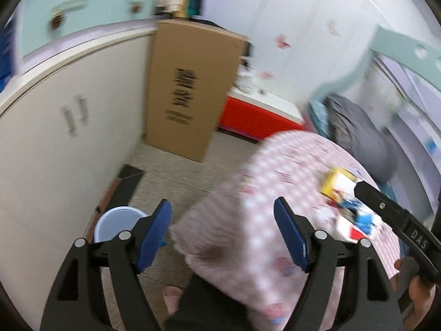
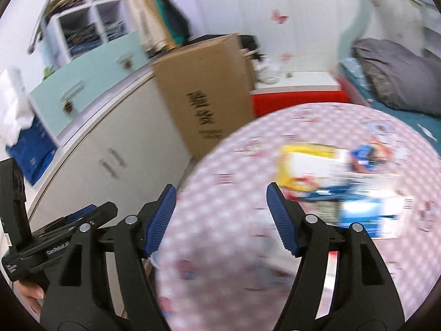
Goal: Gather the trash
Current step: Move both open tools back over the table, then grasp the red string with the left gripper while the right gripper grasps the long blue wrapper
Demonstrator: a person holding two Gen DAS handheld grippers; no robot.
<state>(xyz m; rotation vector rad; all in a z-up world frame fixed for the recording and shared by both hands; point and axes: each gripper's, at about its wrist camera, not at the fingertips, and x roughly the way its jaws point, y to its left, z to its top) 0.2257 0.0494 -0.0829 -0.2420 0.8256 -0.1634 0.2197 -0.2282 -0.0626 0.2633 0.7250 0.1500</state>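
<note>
Both views are motion-blurred. Several pieces of trash lie on a table with a pink checked cloth (image 2: 220, 220): a yellow-and-white box (image 2: 306, 165), a blue-and-white carton (image 2: 366, 212) and a blue wrapper (image 2: 366, 154). The same pile shows in the left wrist view (image 1: 347, 201). My right gripper (image 2: 220, 215) is open and empty above the cloth, left of the pile. My left gripper (image 1: 223, 231) is open and empty over the table's left edge (image 1: 209, 220). A light blue bin (image 1: 115, 223) stands on the floor below left of it.
A tall cardboard box (image 1: 190, 88) leans against a cream cabinet (image 1: 55, 138). A red-and-white bench (image 1: 261, 115) stands behind the table. A grey pillow (image 2: 397, 77) lies on a bed at right. The person's foot (image 1: 172, 300) is below the table.
</note>
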